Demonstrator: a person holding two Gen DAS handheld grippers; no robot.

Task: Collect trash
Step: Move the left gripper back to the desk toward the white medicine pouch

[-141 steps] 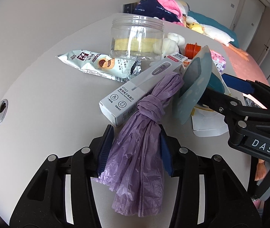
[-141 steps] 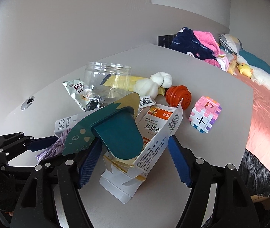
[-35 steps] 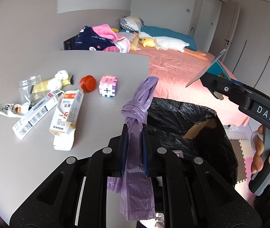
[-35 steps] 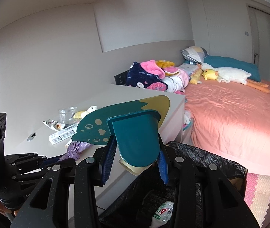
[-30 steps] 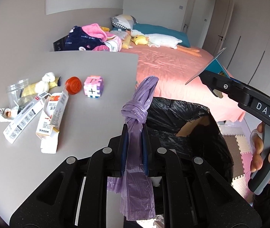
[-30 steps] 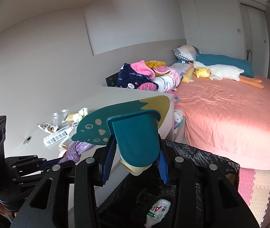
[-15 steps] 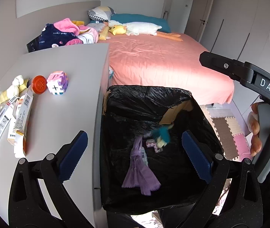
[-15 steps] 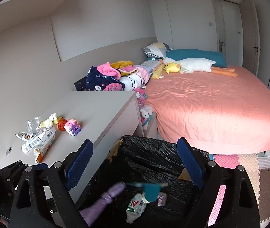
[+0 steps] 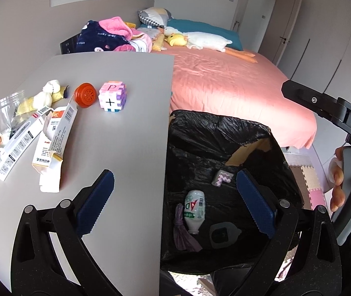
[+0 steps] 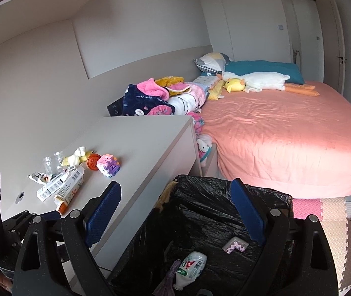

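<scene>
Left tongs [image 9: 175, 204] spread wide, holding nothing, above counter [image 9: 116, 133] edge and black trash bag [image 9: 200, 135]. Right tongs [image 10: 175, 219] wide apart, empty, over bag. Purple bag [image 9: 184, 231], bottle [image 9: 194, 211] lie inside. Cartons [image 9: 54, 133] on counter.

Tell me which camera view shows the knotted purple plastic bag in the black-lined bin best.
The left wrist view: the knotted purple plastic bag lies fully visible beside the white drink bottle. The right wrist view catches only its upper part, cut off at the frame's bottom edge.

A knotted purple bag [image 9: 182, 231] lies in the black-lined bin [image 9: 224, 133] beside a white bottle [image 9: 194, 211].
</scene>
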